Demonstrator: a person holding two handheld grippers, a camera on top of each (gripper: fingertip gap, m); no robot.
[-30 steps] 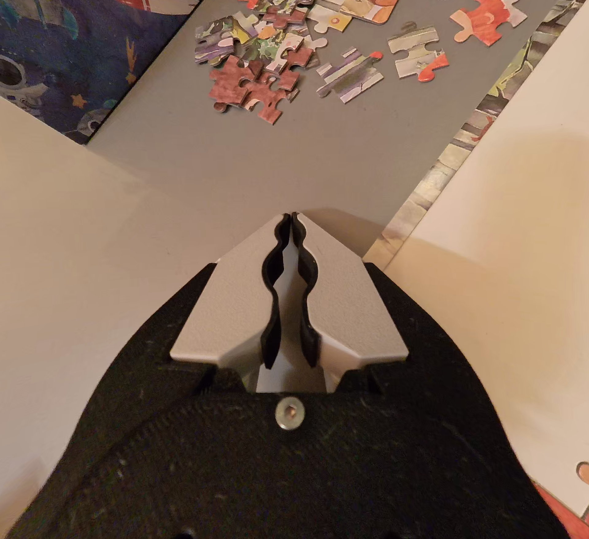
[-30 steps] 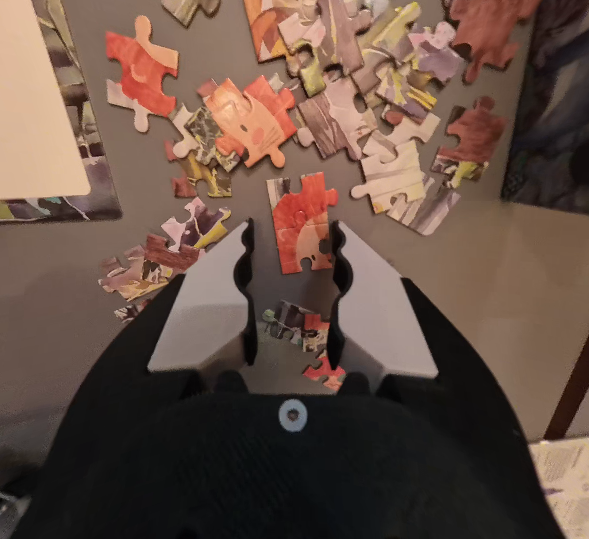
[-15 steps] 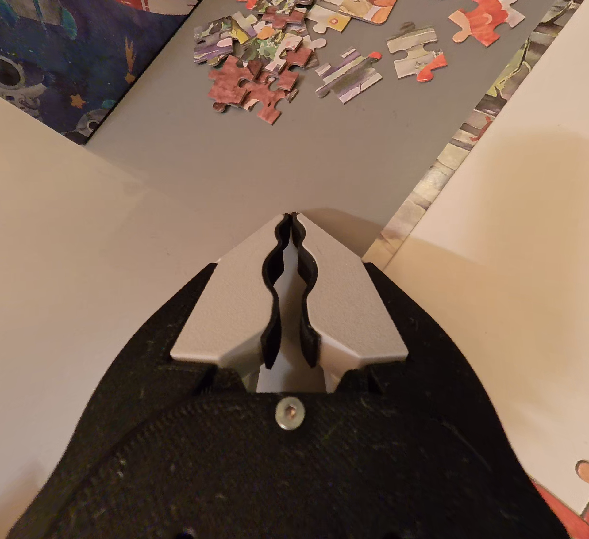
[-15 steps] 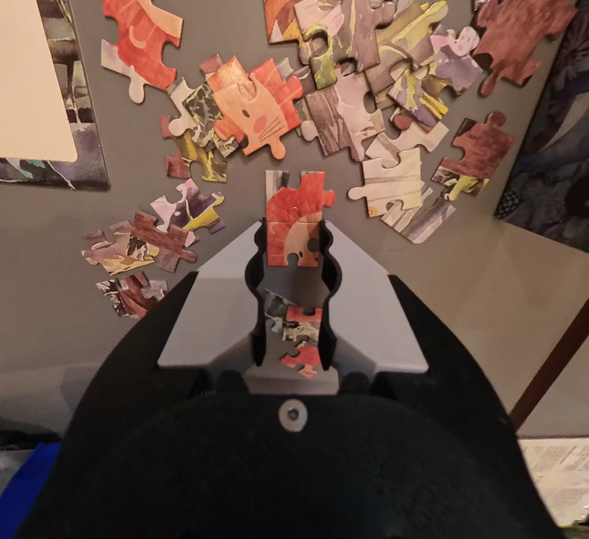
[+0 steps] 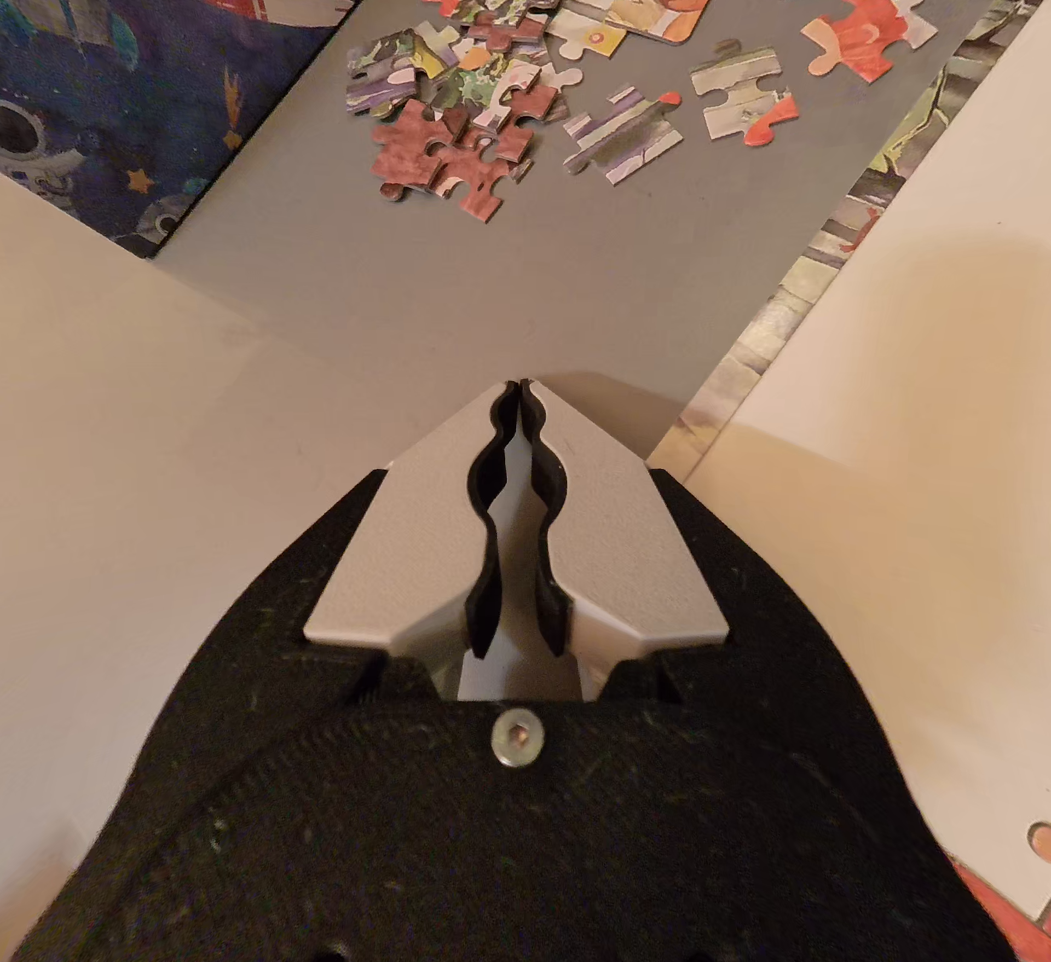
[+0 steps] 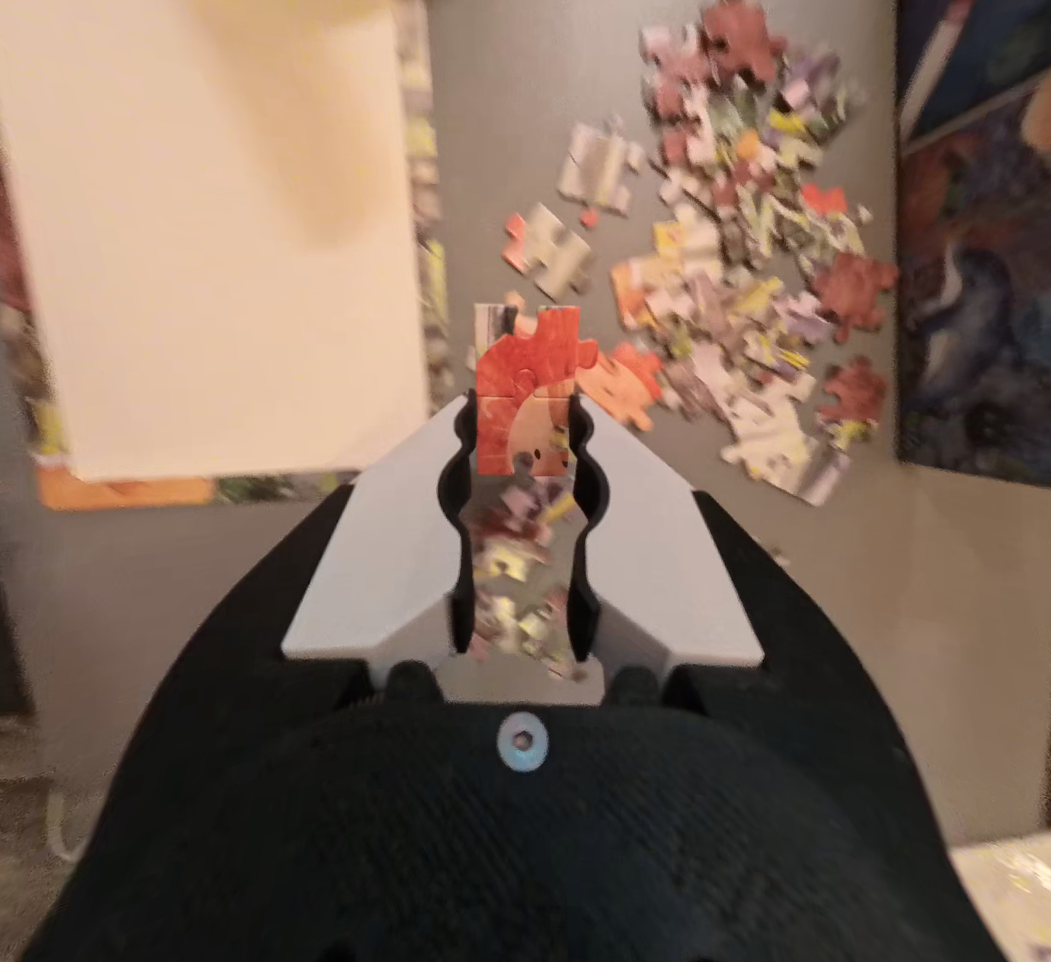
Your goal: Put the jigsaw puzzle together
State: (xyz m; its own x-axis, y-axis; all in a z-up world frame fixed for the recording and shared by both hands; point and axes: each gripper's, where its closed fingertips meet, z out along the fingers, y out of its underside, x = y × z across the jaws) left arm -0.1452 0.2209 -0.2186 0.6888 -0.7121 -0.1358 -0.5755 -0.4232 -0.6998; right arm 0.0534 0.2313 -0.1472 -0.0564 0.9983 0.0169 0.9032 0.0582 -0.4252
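My right gripper (image 6: 522, 403) is shut on a red and peach puzzle piece (image 6: 526, 383) and holds it up above the grey mat. Loose puzzle pieces (image 6: 756, 275) lie in a blurred heap to its right. The cream puzzle board (image 6: 216, 207) with a printed border lies to its left. My left gripper (image 5: 520, 383) is shut and empty, low over the mat near the board's corner (image 5: 853, 480). The loose pieces (image 5: 512, 82) lie ahead of it.
A dark space-themed picture box (image 5: 114, 53) lies at the far left in the left wrist view and shows at the right edge in the right wrist view (image 6: 978, 195). Bare grey mat (image 5: 455, 298) lies between the left gripper and the heap. The tips of one gripper are about 20 centimeters away from the tips of the other.
My right gripper closed on the red and peach piece, lifted it off the mat and swung left toward the board; that view is now blurred. The left gripper has not moved.
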